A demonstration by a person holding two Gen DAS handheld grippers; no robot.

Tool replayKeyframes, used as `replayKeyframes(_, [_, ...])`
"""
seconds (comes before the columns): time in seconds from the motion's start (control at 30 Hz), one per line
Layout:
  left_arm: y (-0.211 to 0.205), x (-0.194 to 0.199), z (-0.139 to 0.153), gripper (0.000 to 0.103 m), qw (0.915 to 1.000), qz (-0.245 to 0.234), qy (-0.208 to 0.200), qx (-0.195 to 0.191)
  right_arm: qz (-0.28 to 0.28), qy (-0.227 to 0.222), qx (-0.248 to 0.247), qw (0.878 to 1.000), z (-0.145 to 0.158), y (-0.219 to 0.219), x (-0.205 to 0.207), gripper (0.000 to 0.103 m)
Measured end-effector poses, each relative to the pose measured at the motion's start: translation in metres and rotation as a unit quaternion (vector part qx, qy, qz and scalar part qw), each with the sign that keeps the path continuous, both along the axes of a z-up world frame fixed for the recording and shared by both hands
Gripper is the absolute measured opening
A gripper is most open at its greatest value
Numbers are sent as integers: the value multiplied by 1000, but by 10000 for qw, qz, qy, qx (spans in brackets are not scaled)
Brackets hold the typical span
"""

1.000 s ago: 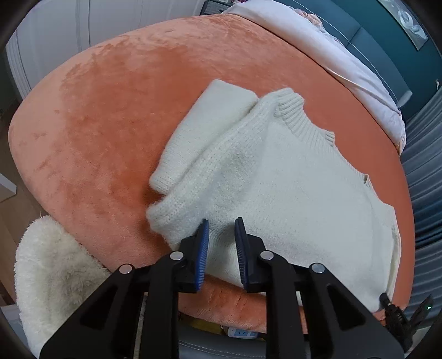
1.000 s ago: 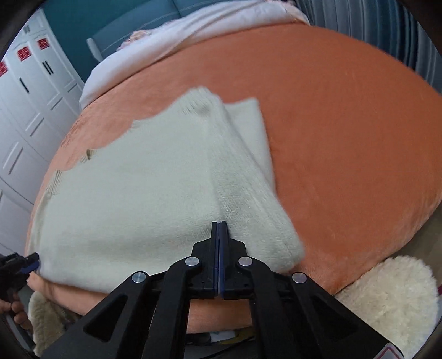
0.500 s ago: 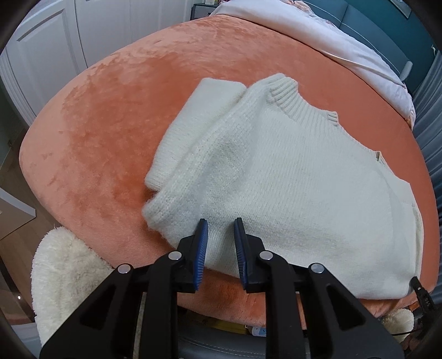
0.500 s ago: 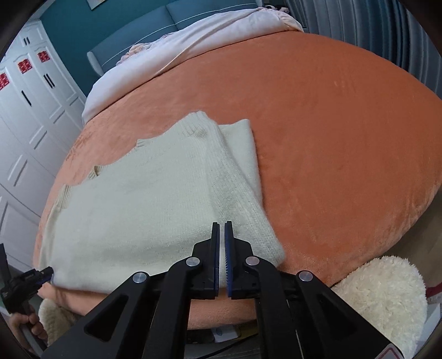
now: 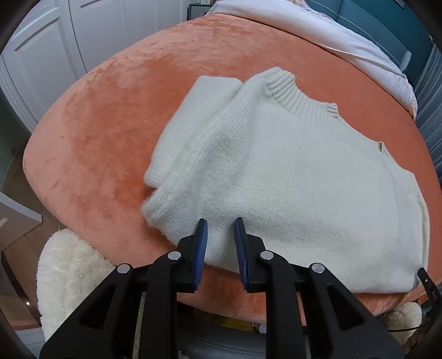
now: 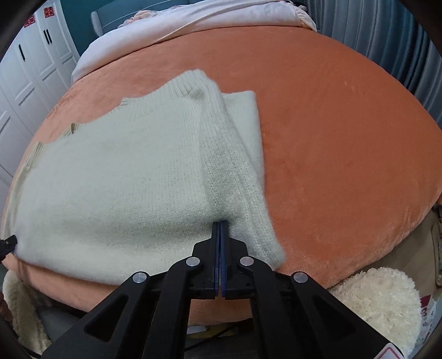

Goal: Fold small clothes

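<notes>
A cream knitted sweater [image 5: 290, 176] lies flat on the round orange velvet cushion [image 5: 105, 118], with one sleeve folded in along its side. My left gripper [image 5: 220, 225] is open, its blue pads just above the sweater's near hem, holding nothing. In the right wrist view the same sweater [image 6: 124, 176] fills the left half of the cushion [image 6: 345, 143]. My right gripper [image 6: 220, 224] has its pads pressed together at the near hem beside the folded sleeve; no cloth shows between them.
A fluffy white rug [image 5: 66, 273] lies below the cushion's near edge and also shows in the right wrist view [image 6: 381, 301]. A bed with pale bedding [image 5: 317, 24] stands behind the cushion. White wardrobe doors [image 6: 25, 71] stand on one side, grey curtains [image 6: 386, 36] on the other.
Both grippers have drawn back a little from the sweater. The right gripper was shut, opened slightly half a second ago, and is shut again. The left gripper stays open.
</notes>
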State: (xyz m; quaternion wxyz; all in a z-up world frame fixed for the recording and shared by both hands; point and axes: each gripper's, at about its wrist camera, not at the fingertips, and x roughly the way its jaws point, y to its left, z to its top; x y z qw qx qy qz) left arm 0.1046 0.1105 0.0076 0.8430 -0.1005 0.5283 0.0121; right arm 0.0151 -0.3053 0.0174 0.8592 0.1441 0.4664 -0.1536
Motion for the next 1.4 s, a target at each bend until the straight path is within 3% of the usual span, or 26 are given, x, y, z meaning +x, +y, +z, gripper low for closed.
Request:
replayKeyframes(0.07, [6, -6, 9, 21, 9996, 103, -85, -260, -48, -279, 204, 9994, 13, -1, -8, 7])
replayKeyframes(0.2, [12, 1, 5, 25, 9995, 159, -48, -277, -85, -569, 31, 9983, 31, -5, -2, 8])
replayKeyframes(0.3, [20, 6, -10, 25, 9974, 377, 126, -602, -57, -241, 37, 9997, 14, -17, 21, 8])
replayKeyframes(0.37, [23, 4, -7, 25, 9961, 454, 112, -744, -62, 148, 40, 9999, -9, -26, 37, 1])
replayKeyframes(0.43, [26, 0, 3, 25, 9958, 394, 62, -824, -175, 101, 137, 9997, 0, -29, 39, 1])
replayKeyframes(0.5, [33, -7, 12, 29, 9947, 421, -4, -936, -242, -110, 262, 9993, 19, -25, 31, 6])
replayKeyframes(0.53, [38, -11, 14, 39, 9942, 477, -46, -964, -179, -268, 318, 9990, 28, -20, 25, 6])
replayKeyframes(0.63, [52, -21, 17, 60, 9918, 823, -138, -968, 110, -514, 427, 9977, 42, 6, 4, 7])
replayKeyframes(0.73, [60, -22, 7, 78, 9883, 1039, -42, -1116, 520, -482, 719, 9949, 34, 49, -17, 11])
replayKeyframes(0.93, [77, -9, -28, 85, 9650, 1713, 234, -1972, 1827, -304, 565, 9811, 13, 146, -28, 12])
replayKeyframes(1.1, [77, 6, -30, 89, 9584, 1929, 230, -2093, 2199, -591, 503, 9724, 26, 175, 0, 12])
replayKeyframes(1.2, [78, 9, -29, 85, 9544, 2059, 207, -2152, 2167, -539, 490, 9735, 19, 180, 22, 12])
replayKeyframes(1.23, [79, 10, -28, 68, 9548, 2054, 175, -2144, 2172, -344, 414, 9746, 9, 183, 31, 12])
replayKeyframes(1.27, [79, 12, -26, 37, 9542, 1904, 88, -2308, 2172, -124, 311, 9755, -3, 185, 38, 11])
replayKeyframes(1.3, [79, 16, -26, 30, 9518, 1754, 85, -2513, 2190, -92, 262, 9753, -10, 188, 40, 11])
replayKeyframes(1.4, [71, 19, -4, 19, 9571, 1546, -102, -2449, 2280, -213, 70, 9734, -10, 192, 38, 11])
